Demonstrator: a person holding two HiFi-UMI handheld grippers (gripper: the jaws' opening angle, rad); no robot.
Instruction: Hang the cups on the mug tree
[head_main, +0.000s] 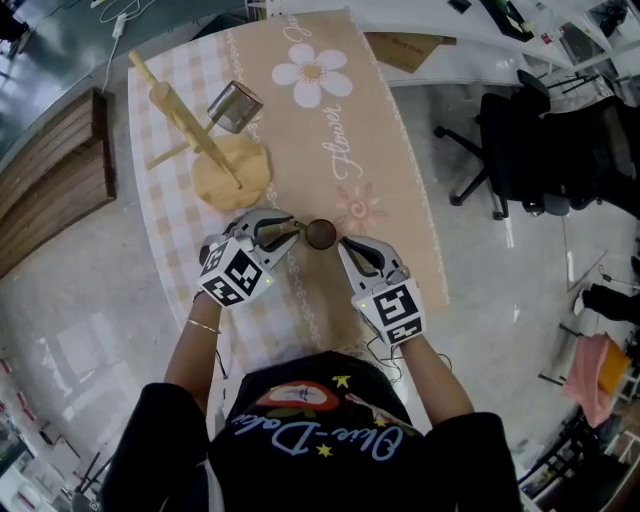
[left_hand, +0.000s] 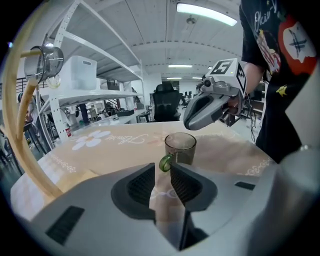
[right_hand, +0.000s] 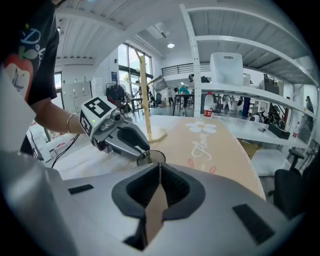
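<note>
Where the beige flower-print cloth covers the desk (head_main: 385, 150), item one is a dark-tinted glass cup (head_main: 320, 233), upright near the person's edge of the desk and set between the two grippers. Seen through its clear wall, it holds nothing. Its green handle (left_hand: 165, 162) points toward the left gripper (left_hand: 161, 169), whose jaws stand narrow and pinch that handle at their tips. The right gripper (right_hand: 159, 169) sits just beside the cup on the opposite side. Its jaws are brought together at the tips with nothing between them, and only cloth shows through the slit lower down. Item two: wooden mug tree (head_main: 190, 120), a pole with side pegs on a round base. It stands on the checked part of the cloth, farther up the desk and to the left, apart from the glass cup. Item three: metal cup (head_main: 235, 107), hung on an upper peg of the tree, tilted and clear of the desk; its inside cannot be made out. Surroundings: a white box (right_hand: 227, 67) on a shelf rack behind the desk, contents hidden by its walls; a black office chair (head_main: 520, 150) on the floor to the right of the desk.
</note>
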